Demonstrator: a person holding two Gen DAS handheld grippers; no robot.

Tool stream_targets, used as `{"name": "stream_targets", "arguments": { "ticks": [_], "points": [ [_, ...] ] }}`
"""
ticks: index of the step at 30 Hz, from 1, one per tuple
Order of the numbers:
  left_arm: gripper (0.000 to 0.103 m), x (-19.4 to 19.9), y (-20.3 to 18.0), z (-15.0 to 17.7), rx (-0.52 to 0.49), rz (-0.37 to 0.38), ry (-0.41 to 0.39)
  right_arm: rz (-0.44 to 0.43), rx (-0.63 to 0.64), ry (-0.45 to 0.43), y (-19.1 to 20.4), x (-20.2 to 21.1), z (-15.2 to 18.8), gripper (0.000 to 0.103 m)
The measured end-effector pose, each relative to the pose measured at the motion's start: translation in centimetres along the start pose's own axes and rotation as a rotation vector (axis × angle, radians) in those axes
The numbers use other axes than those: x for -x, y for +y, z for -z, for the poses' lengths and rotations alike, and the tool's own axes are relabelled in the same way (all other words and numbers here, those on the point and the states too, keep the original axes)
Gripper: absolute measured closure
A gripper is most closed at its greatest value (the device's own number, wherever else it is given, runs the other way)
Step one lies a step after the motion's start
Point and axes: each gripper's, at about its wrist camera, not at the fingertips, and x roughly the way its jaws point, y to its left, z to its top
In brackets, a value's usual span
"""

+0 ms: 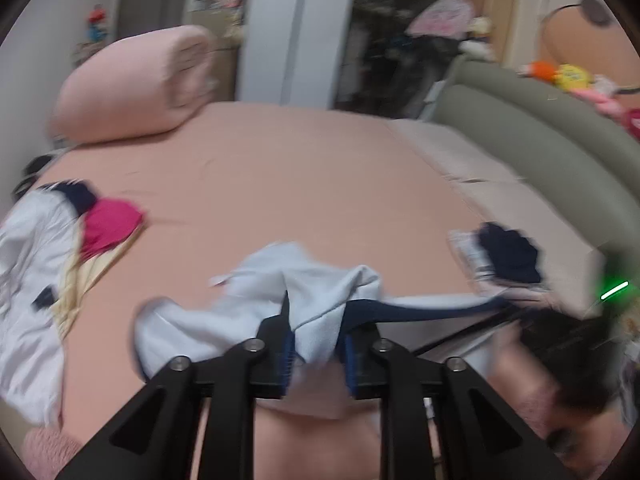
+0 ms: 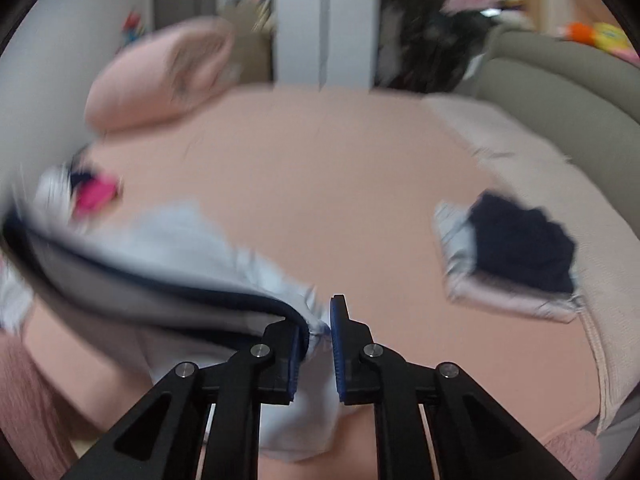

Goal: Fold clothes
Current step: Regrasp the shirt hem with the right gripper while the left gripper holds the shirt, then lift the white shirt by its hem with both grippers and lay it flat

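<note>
Pale-blue fabric with a navy trim band, the garment (image 1: 256,312) being folded, lies bunched on the near part of the pink bedsheet (image 1: 280,168), short of the sheet's centre. Left of the garment sits an unfolded heap of white, magenta and cream clothes (image 1: 60,248).

Step in hand, as judged: laying the garment down on the sheet while both tongs carry its edge.

Left gripper (image 1: 316,352): angled down toward the sheet, jaws part-way apart, cloth passing between the blue pads; whether the pads press it cannot be told.

Right gripper (image 2: 316,356): angled down likewise, jaws nearly together, clenched on the trimmed edge.

Right of the garment rests a folded stack (image 2: 516,252) topped by a dark navy item.

Next move calls for spreading the cloth flat on the sheet before re-gripping for a fold.
</note>
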Motion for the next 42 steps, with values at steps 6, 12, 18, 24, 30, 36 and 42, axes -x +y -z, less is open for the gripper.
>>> {"name": "stream_targets", "arguments": {
  "ticks": [6, 12, 18, 24, 30, 36, 42],
  "points": [
    [0.056, -2.3, 0.1, 0.3, -0.023, -0.133, 0.051, 0.013, 0.048, -0.141, 1.9, 3.4, -3.5, 0.092],
    [0.087, -0.4, -1.7, -2.9, -0.089, -0.169, -0.082, -0.009, 0.082, -0.304, 3.4, 8.5, -4.9, 0.092],
    [0.087, 8.9, -3.9, -13.0, -0.182, -0.133, -0.388, -0.013, 0.121, -0.484, 2.2, 13.3, -13.9, 0.092],
    [0.086, 14.0, -5.4, -18.2, -0.303, -0.193, -0.532, -0.066, 0.098, -0.623, 1.3, 18.2, -22.0, 0.092],
    [0.086, 20.4, -5.5, -23.5, -0.314, -0.162, -0.682, -0.099, 0.129, -0.717, 1.7, 22.2, -28.8, 0.092],
    [0.086, 23.6, -6.1, -25.1, -0.352, -0.147, -0.711, -0.109, 0.149, -0.746, 1.2, 25.3, -30.8, 0.092],
    [0.086, 14.5, -5.0, -27.6, -0.268, -0.141, -0.544, -0.094, 0.177, -0.565, 1.5, 19.0, -32.5, 0.092]
  ]
}}
